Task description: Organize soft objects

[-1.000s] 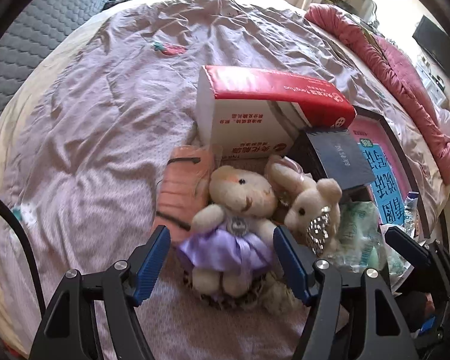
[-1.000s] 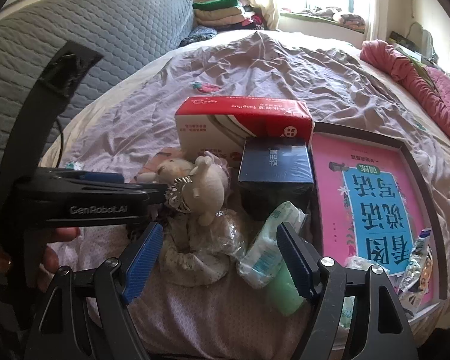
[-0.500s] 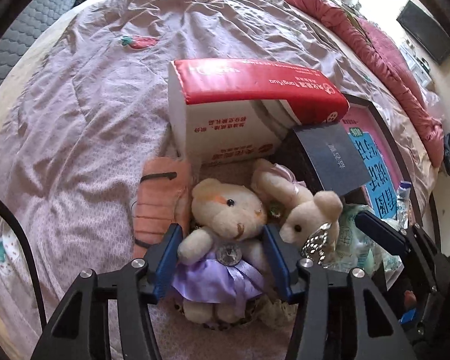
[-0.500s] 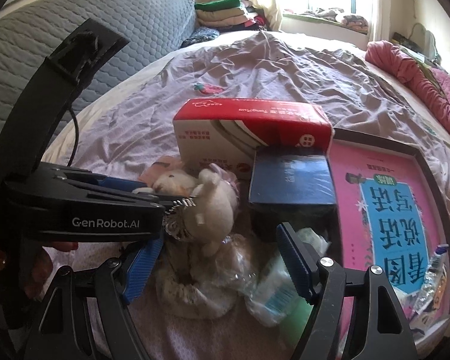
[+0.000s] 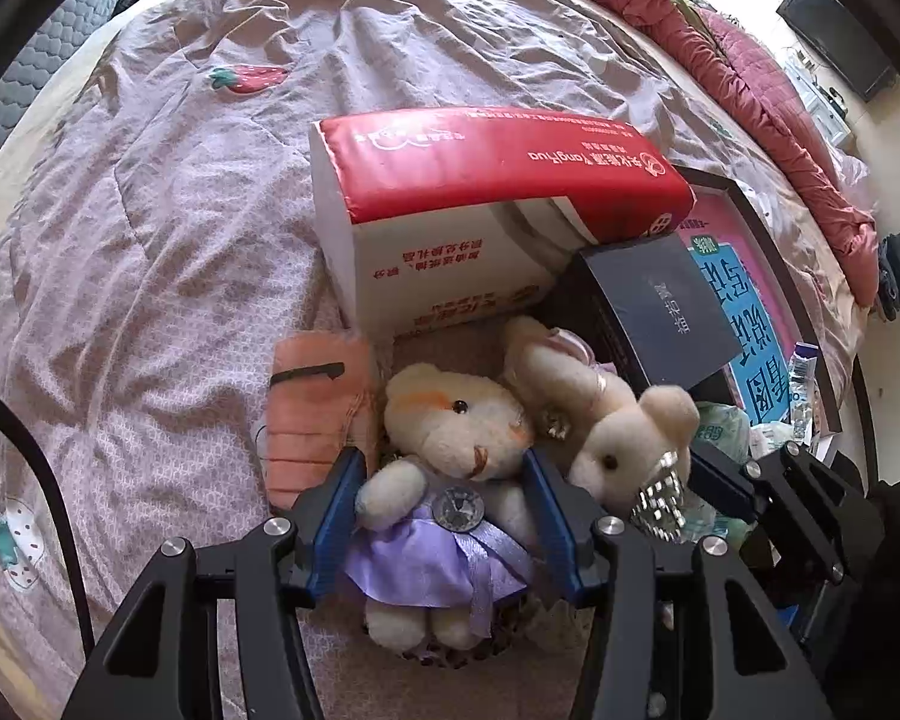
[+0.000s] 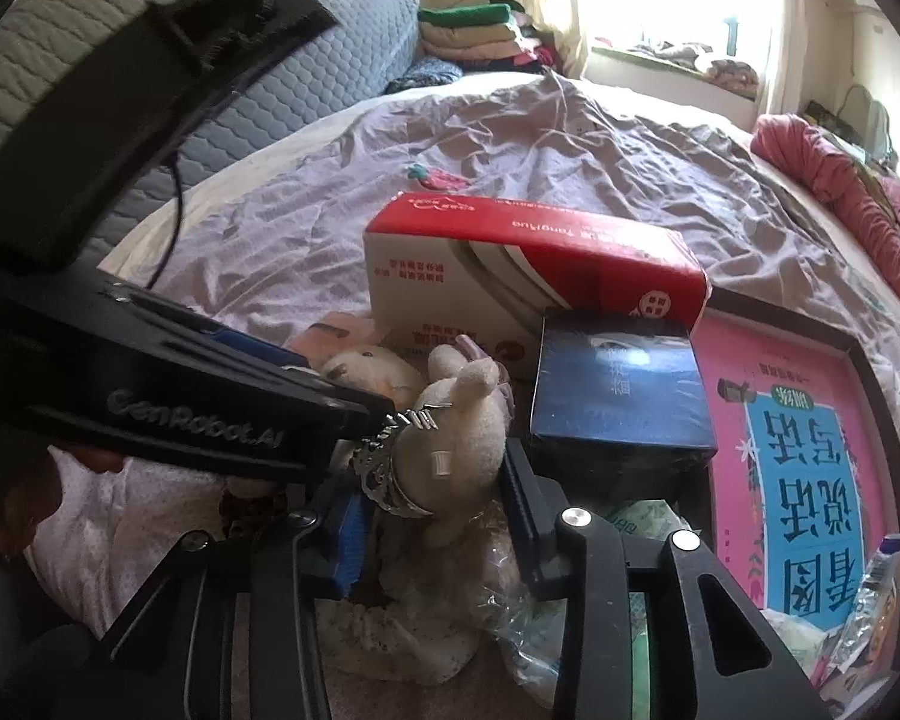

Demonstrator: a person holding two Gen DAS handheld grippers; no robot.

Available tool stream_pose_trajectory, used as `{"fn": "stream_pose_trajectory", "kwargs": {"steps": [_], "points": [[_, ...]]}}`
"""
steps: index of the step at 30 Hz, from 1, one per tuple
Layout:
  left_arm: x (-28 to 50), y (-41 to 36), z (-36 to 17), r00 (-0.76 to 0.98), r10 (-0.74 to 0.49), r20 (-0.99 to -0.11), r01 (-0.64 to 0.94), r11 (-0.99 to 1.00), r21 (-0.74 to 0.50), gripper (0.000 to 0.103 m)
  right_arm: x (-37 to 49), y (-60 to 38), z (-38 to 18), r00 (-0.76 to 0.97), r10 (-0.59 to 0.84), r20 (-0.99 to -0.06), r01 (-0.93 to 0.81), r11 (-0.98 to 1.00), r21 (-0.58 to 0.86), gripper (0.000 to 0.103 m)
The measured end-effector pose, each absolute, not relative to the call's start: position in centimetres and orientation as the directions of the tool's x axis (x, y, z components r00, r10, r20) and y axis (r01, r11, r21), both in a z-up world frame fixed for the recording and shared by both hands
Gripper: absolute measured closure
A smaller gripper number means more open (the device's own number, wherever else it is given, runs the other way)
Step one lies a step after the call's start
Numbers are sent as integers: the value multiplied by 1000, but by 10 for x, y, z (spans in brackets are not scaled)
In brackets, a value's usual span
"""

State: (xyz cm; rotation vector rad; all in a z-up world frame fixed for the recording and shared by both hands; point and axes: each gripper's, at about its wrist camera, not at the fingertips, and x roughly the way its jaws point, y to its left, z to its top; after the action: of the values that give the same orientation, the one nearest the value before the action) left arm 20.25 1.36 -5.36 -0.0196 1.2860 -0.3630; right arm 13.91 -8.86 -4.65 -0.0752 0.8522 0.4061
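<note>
A cream teddy bear in a purple dress (image 5: 450, 480) lies on the bed. My left gripper (image 5: 441, 480) is shut on the bear's body, its blue pads pressing both sides. Beside the bear lies a cream plush rabbit in a sequined skirt (image 5: 618, 438), also in the right wrist view (image 6: 450, 444). My right gripper (image 6: 432, 510) is shut on the rabbit's lower body. An orange plush carrot (image 5: 315, 414) lies to the bear's left. The left gripper's black body (image 6: 168, 402) crosses the right wrist view and hides most of the bear.
A red and white tissue box (image 5: 480, 222) stands just behind the toys. A dark blue box (image 5: 660, 312), a framed pink and blue picture (image 6: 810, 480) and plastic-wrapped packets (image 6: 648, 528) lie to the right. A pink quilt (image 5: 750, 72) lies along the bed's right edge.
Both grippers moved forward and closed. The left one closed on the bear. The right one shifted left from the packets and closed on the rabbit.
</note>
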Motion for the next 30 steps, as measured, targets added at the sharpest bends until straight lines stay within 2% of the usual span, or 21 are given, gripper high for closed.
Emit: {"fn": "stream_pose_trajectory", "kwargs": {"steps": [7,12,14,30], "points": [[200,2,-56,246,-254,-935,264,946,-188,52,123,-107,-33,588,347,-730,-387,914,123,65],[201,4,-57,244,-311,-919,231,939,-256,68,107,-118,-21,598,373,-710,-399,906,141,66],[200,6,-56,251,-332,-909,230,933,-277,70,104,-124,-17,600,379,-705,-393,907,153,66],[152,33,-12,411,-376,-831,155,927,-342,71,89,-146,9,645,388,-659,-369,913,176,66]]}}
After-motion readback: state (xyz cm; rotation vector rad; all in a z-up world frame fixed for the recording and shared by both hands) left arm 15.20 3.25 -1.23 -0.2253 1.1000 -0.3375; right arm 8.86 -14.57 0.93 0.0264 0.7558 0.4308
